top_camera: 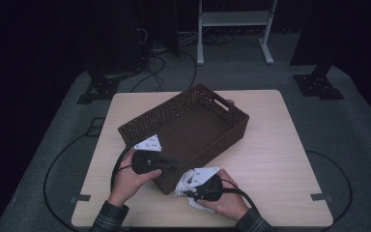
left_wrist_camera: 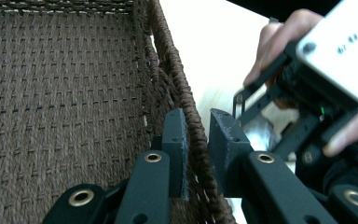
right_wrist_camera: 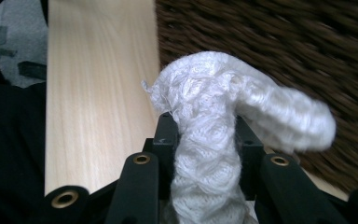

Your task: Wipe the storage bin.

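So far, status by item, left to right:
Left gripper [top_camera: 171, 166]: my jaws straddle the near wall of the wicker basket [left_wrist_camera: 182, 100], one inside, one outside. A gap shows on the outer side, so I read this as a loose hold rather than a firm clamp.
Basket: sits skewed on the wooden table [top_camera: 270, 145]; its interior looks bare, nothing stowed yet.
Right gripper [right_wrist_camera: 204, 140]: my jaws are pinched on a white knitted cloth [right_wrist_camera: 214, 116], which bulges out above the pads.
Cloth position: lifted off the table, just outside the basket's near corner.
Done: cloth picked up, basket steadied.
Left, by my judgement: carry the cloth over the rim, let go inside.
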The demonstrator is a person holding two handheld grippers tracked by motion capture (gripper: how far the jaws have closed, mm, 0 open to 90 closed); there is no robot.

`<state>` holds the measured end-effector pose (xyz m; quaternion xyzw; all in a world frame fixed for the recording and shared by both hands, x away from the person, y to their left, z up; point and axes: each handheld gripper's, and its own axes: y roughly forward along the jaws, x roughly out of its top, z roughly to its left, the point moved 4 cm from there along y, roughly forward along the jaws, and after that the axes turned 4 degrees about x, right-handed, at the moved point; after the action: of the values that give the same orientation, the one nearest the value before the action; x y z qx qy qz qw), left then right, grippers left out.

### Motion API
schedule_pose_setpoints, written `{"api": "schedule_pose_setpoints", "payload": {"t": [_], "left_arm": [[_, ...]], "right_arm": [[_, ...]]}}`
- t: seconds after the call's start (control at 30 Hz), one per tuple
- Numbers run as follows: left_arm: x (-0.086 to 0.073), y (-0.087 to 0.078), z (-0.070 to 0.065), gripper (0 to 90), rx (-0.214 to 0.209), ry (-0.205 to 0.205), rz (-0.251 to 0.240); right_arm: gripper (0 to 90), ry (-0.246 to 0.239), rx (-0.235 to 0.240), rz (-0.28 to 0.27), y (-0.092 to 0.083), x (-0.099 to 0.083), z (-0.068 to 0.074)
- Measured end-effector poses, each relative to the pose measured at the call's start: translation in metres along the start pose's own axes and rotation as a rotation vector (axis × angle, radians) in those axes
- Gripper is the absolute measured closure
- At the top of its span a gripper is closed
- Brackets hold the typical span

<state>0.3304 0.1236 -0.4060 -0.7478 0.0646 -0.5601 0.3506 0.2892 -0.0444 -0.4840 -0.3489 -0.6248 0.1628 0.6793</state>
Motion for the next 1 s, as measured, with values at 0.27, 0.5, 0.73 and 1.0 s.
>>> {"api": "schedule_pose_setpoints", "payload": {"t": [0.27,0.5,0.73,1.0], "left_arm": [[0.000,-0.019,0.005,78.8,0.011,-0.006,-0.030],[-0.005,-0.041,0.011,89.8,0.024,-0.031,-0.047],[-0.025,-0.062,0.014,89.8,0.082,-0.046,-0.027],[-0.041,-0.071,0.019,89.7,0.107,-0.084,-0.030]], "right_arm": [[68.4,0.087,-0.087,-0.017,-0.034,-0.025,-0.019],[68.4,0.149,-0.173,-0.010,-0.061,-0.052,-0.037],[68.4,0.210,-0.251,-0.002,-0.087,-0.080,-0.050],[68.4,0.294,-0.318,-0.015,-0.113,-0.104,-0.059]]}}
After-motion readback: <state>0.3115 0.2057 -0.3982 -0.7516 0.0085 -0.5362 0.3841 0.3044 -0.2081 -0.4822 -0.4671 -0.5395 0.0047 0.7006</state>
